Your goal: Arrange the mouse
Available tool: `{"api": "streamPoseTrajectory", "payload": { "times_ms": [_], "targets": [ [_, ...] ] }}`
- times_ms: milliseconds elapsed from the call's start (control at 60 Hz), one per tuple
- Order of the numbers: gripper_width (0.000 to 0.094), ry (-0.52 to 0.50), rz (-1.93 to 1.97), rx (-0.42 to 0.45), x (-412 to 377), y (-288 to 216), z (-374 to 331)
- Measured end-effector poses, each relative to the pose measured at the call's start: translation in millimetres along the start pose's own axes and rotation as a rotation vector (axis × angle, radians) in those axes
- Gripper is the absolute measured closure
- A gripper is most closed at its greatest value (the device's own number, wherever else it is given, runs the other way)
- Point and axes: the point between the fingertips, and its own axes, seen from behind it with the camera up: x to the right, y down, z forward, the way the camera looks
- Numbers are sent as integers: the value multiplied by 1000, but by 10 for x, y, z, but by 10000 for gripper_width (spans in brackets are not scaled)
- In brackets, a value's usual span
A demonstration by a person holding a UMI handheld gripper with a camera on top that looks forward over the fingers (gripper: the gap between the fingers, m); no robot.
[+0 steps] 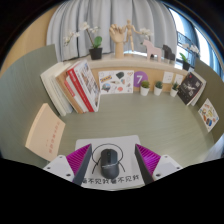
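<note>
Fingers spread wide, holding nothing; purple pads flank a dark mouse with clear gaps either side, so it stands between them, not gripped. Mouse rests on a grey mat at the near edge of the desk. Long axis seems to run roughly away from the gripper, toward the far edge with the shelf of books and plants; which end is the nose I cannot tell. Likely light, rigid, smooth plastic shell, a bit slippery. Best hold: across the narrow waist, on both flanks.
</note>
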Motion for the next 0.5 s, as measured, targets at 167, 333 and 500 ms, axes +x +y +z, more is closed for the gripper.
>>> {"api": "streamPoseTrajectory", "payload": {
  "times_ms": [167, 333, 500],
  "targets": [
    [79, 25, -20, 141, 322, -596, -833],
    [79, 39, -22, 216, 691, -786, -1502],
    [81, 14, -17, 247, 1013, -708, -1925]
  ]
}}
